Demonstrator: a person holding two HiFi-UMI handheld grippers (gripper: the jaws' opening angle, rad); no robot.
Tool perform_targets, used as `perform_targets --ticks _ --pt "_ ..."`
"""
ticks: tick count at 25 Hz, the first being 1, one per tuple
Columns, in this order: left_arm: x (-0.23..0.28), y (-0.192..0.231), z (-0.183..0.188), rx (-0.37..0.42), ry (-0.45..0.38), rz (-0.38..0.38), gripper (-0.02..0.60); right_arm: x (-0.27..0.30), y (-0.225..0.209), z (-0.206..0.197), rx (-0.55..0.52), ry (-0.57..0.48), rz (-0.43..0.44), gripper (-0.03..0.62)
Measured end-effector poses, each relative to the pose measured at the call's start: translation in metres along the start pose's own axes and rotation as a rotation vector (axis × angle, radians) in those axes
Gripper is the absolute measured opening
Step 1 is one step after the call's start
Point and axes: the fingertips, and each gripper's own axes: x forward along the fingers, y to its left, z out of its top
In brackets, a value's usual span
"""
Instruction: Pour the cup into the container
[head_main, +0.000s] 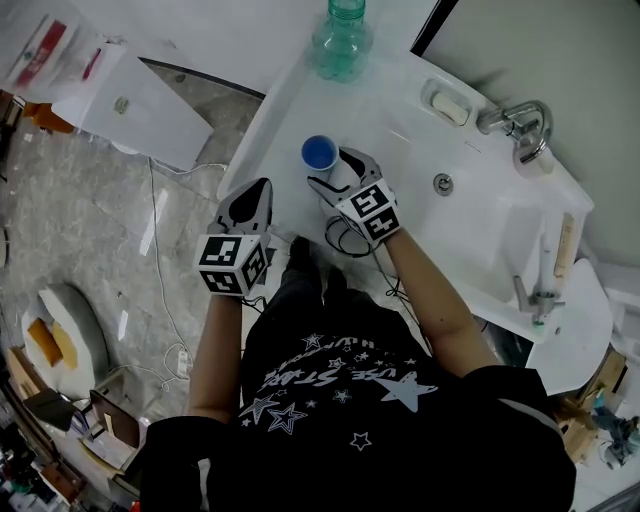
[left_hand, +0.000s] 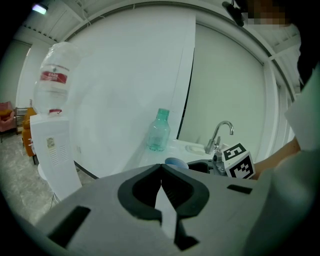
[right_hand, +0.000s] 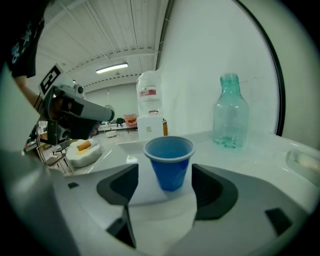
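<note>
Right tool (head_main: 332, 167) has its jaws spread wide. The blue cup (right_hand: 169, 160) stands upright between them, clear of both pads, near the left edge of the white worktop (head_main: 400, 100). Left tool (left_hand: 161, 167) is pressed together and empty, just off that edge. A clear green bottle (head_main: 340, 40) stands at the far corner.

Cup (head_main: 319, 152) on counter (head_main: 290, 110); bottle (head_main: 342, 45) behind it; sink (head_main: 480, 200) to rt.

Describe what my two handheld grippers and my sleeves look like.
Both grippers, left gripper and right gripper, have pale grey bodies with black-padded curved jaws. Each carries a cube of black-and-white square markers. A black cable loops beneath the right one. The T-shirt is black, short-sleeved, with white stars.
</note>
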Motion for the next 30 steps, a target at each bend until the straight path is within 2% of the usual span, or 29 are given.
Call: perform_targets --ticks 9,17,20,23,26,30 --pt "-0.040 -0.037 0.000 -0.001 -0.072 0.047 0.009 -0.063 0.004 0.008 -0.025 -0.060 -0.037 0.306" --pt "-0.061 -0.067 -0.007 0.006 -0.088 0.046 0.009 -0.111 0.018 0.019 -0.020 -0.124 -0.034 0.170" --pt "-0.062 -0.074 -0.007 0.016 -0.089 0.044 0.009 -0.125 0.021 0.023 -0.031 -0.158 -0.045 0.093" --pt "-0.063 -0.078 -0.011 0.012 -0.090 0.039 0.009 -0.129 0.025 0.024 -0.024 -0.185 -0.042 0.087" --pt "-0.069 -0.081 -0.021 0.001 -0.085 0.035 0.009 -0.132 0.026 0.022 -0.013 -0.195 -0.061 0.014" --pt "-0.090 -0.079 -0.035 -0.035 -0.092 0.052 0.009 -0.136 0.037 0.023 -0.012 -0.187 -0.068 0.006"
